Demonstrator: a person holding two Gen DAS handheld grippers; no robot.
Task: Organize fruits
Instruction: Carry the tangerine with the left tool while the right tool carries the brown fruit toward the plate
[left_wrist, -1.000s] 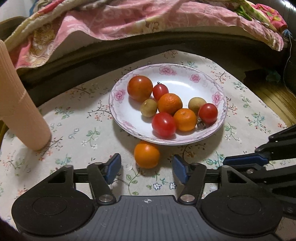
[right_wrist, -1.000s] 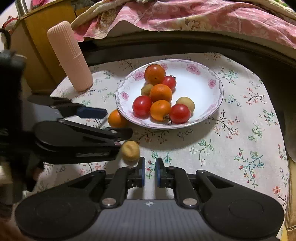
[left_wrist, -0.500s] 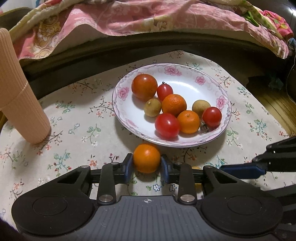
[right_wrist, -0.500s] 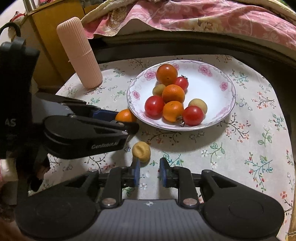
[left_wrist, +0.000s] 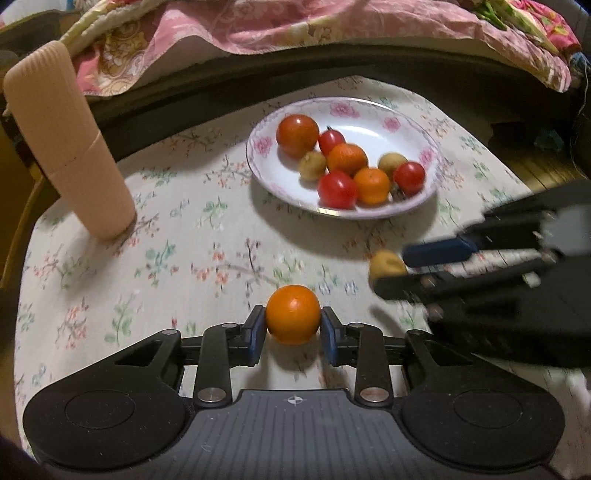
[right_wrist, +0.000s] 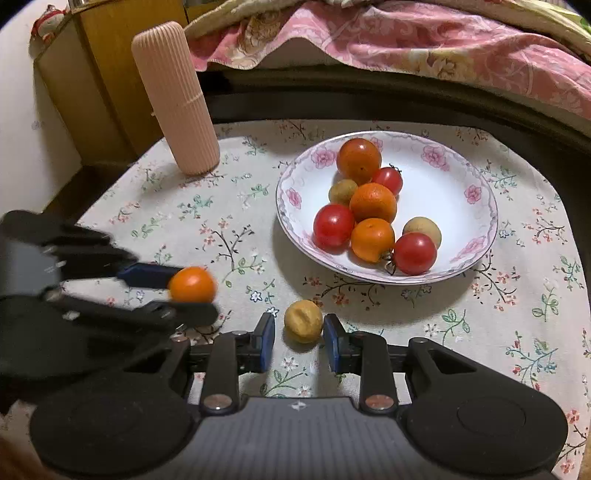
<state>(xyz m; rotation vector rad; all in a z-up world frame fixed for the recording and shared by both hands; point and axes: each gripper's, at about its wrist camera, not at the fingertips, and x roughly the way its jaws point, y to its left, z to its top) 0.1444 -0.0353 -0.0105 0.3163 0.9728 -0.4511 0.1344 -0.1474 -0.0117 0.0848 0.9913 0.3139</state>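
A flowered tablecloth (right_wrist: 236, 229) spreads under both tools, and beyond its far edge, well ahead of both sets of tongs, a pink patterned blanket (right_wrist: 406, 40) hangs over a dark ledge. A tall ribbed pink cylinder (right_wrist: 173, 99) stands upright on the cloth, ahead and to the left of both tongs, with a wooden cabinet (right_wrist: 99, 85) behind it.

The flowered plate (right_wrist: 458, 166) sits ahead of the right gripper (right_wrist: 300, 328) and slightly to its right; from the left gripper (left_wrist: 293, 328) it lies ahead and to the right, well apart. On it lie several fruits bunched together: a large orange-red tomato (right_wrist: 359, 161) at the far side, two tangerines (right_wrist: 373, 203), three smaller red tomatoes (right_wrist: 333, 225) and two small yellow-brown fruits (right_wrist: 422, 228).

The left gripper pinches an orange tangerine (left_wrist: 293, 314) between its blue pads (left_wrist: 255, 334), both pads touching the fruit's sides. Its shadow falls on the cloth just below it, so it appears lifted off the surface. In the right wrist view this tangerine shows blurred to the left of the right tongs.

The right gripper's jaws stand spread, one on each side of a small yellow-brown fruit (right_wrist: 303, 321) that rests on the cloth; a narrow gap shows between each pad and the fruit, so nothing is clamped. This fruit lies just short of the plate's near rim.
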